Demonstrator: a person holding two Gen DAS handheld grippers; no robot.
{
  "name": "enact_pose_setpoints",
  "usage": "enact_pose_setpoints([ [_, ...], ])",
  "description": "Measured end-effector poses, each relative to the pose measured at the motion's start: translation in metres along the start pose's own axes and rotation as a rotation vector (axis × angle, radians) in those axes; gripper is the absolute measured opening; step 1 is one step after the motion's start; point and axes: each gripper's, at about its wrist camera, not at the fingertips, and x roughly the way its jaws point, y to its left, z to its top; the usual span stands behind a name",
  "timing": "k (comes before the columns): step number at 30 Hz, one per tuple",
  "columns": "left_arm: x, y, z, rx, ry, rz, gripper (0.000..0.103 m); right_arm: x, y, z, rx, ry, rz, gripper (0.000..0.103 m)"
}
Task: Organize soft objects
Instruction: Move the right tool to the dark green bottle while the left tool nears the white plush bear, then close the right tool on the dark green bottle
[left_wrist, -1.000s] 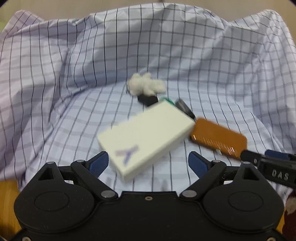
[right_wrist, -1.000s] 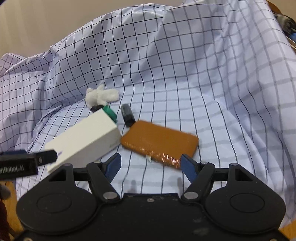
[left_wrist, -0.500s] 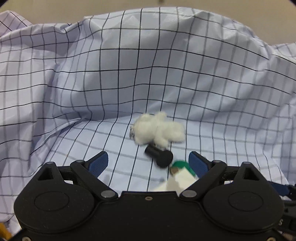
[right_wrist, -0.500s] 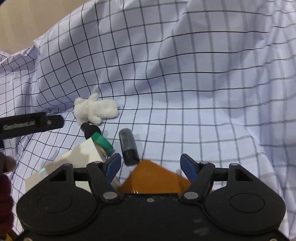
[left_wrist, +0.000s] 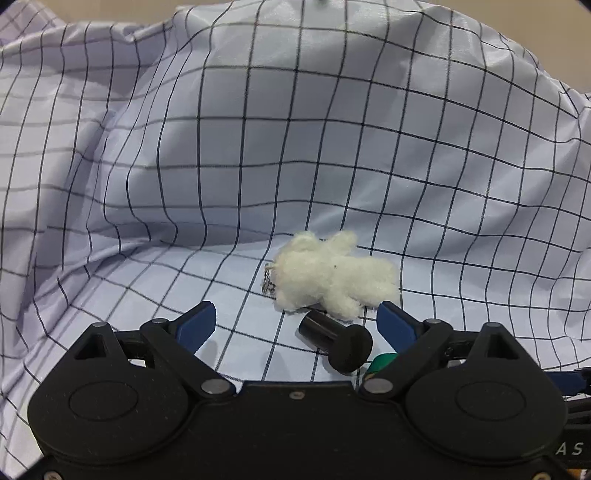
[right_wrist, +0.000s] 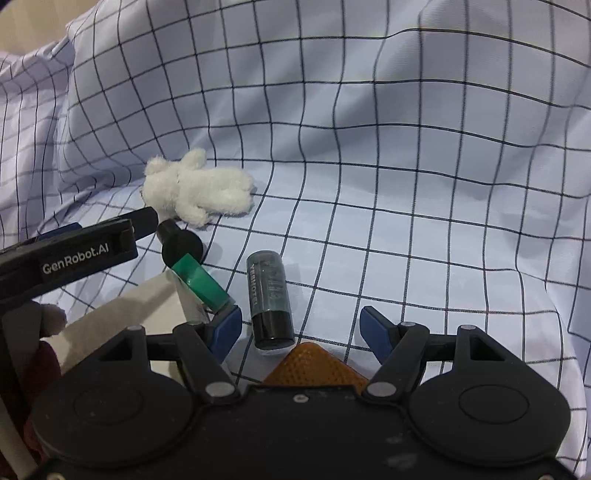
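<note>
Approaching the bear (left_wrist: 332, 275), you are holding left gripper (left_wrist: 297, 321) and right gripper (right_wrist: 301, 325) agape, empty; be clearing the black cap (left_wrist: 338, 341) first.

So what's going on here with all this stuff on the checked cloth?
A person holds a gripper in each hand over a checked cloth and grips nothing yet. The left gripper, jaws open, is closing in on the white plush toy, with a small black cylinder lying just in front of it. The right gripper, jaws also open, hovers near a dark bottle, a green-capped tube, a white box and an orange pouch.
</note>
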Motion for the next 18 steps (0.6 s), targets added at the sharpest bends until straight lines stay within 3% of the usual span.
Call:
enact_pose_setpoints([
  [12, 0.022, 0.014, -0.002, -0.078, 0.127, -0.070, 0.090, 0.020, 0.010, 0.005, -0.165, 0.039, -0.064, 0.069],
  [15, 0.024, 0.018, -0.002, -0.105, 0.136, -0.075, 0.091, 0.016, 0.016, 0.007, -0.263, 0.000, -0.150, 0.069],
  [18, 0.027, 0.020, -0.002, -0.122, 0.152, -0.078, 0.091, 0.018, 0.014, 0.008, -0.327, -0.043, -0.290, 0.068],
])
